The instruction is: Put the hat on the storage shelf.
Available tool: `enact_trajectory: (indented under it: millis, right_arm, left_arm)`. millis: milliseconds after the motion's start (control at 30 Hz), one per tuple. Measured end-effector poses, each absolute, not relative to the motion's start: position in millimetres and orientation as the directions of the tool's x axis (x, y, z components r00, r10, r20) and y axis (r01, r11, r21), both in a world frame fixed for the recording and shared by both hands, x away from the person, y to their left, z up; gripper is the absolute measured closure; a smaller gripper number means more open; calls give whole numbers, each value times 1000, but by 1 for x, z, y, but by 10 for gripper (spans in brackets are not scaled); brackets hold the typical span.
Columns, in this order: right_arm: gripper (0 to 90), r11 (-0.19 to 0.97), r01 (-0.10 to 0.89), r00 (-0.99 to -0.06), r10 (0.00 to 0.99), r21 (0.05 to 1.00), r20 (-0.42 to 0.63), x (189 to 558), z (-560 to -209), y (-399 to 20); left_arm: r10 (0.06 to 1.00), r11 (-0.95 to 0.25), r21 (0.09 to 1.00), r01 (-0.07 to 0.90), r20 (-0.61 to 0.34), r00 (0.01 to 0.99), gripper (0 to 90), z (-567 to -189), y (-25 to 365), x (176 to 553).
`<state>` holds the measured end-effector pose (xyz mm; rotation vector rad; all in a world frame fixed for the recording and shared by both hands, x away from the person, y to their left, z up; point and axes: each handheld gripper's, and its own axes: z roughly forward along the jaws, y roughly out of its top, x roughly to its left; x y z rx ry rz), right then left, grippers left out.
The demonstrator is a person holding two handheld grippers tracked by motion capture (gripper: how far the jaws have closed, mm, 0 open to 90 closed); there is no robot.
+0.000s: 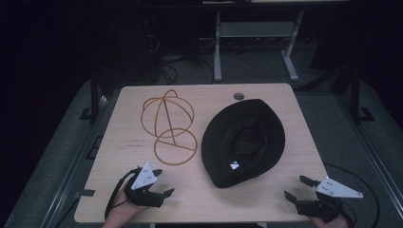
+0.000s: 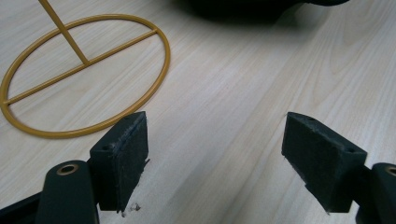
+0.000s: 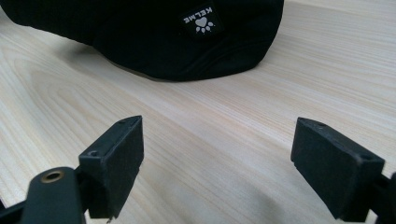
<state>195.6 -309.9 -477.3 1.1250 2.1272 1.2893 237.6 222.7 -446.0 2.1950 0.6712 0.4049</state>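
Note:
A black bucket hat (image 1: 243, 141) lies upside down right of the table's middle, a small white logo tag (image 3: 201, 21) on its near brim. A gold wire hat stand (image 1: 168, 124) lies on its side to the hat's left; its round base ring (image 2: 86, 70) is close ahead in the left gripper view. My left gripper (image 1: 163, 182) rests near the front left edge, open and empty, just below the ring. Near the front right corner my right gripper (image 1: 295, 186) is open with nothing between its pads, pointing at the hat (image 3: 154, 32).
The light wooden table (image 1: 123, 156) has a round cable hole (image 1: 238, 96) at its back edge. Behind it stand a white desk frame (image 1: 254, 40) and cables on a dark floor. Bare wood lies between the two grippers.

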Motion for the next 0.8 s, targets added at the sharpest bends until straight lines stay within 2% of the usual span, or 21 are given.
enact_trajectory:
  millis: [800]
  right_arm:
    - [162, 252, 426, -601, 797, 869, 64, 196, -478, -306]
  left_arm:
    - [532, -567, 768, 296, 68, 844, 213, -444, 201, 233]
